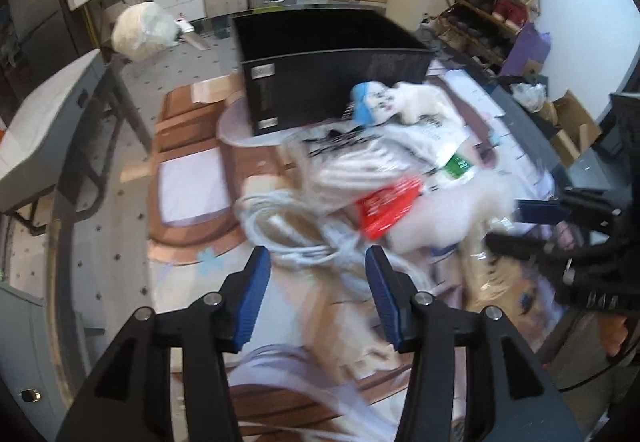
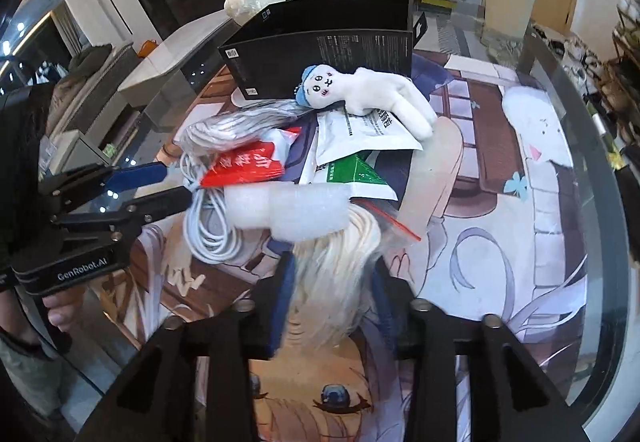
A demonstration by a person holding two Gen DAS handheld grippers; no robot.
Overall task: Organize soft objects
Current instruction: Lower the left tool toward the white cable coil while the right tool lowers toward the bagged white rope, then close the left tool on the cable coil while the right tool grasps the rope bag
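Clutter still sits in one heap near the middle of the tabletop (image 2: 520,202), which is covered by a printed anime mat under glass. On top of the pile, towards the far edge, lies a white plush doll (image 2: 368,94) with a blue cap, resting on a white printed pouch (image 2: 360,134). Just below it are a green-and-white packet (image 2: 352,174), a red packet (image 2: 244,166), a silvery-grey hair bundle (image 2: 240,126), a block of white foam (image 2: 296,210) and a coiled white cable (image 2: 208,226). A pale blond hair tuft (image 2: 332,274) trails from the heap towards the near edge.

Behind the pile, by the far edge, stands an open black box (image 2: 320,42), and from these views nothing can be seen inside it. Judging by that, the sorting has barely begun: every soft item still lies in the heap, and all of them remain to be moved.

The right gripper (image 2: 332,302) has its blue-padded fingers either side of the blond tuft; the hair fills the gap, but motion blur keeps me from telling whether the pads press on it. The left gripper (image 1: 316,282) hovers over the cable at the heap's left side with fingers apart and nothing clamped between them. A hand (image 2: 60,310) holds its handle at the near left edge.
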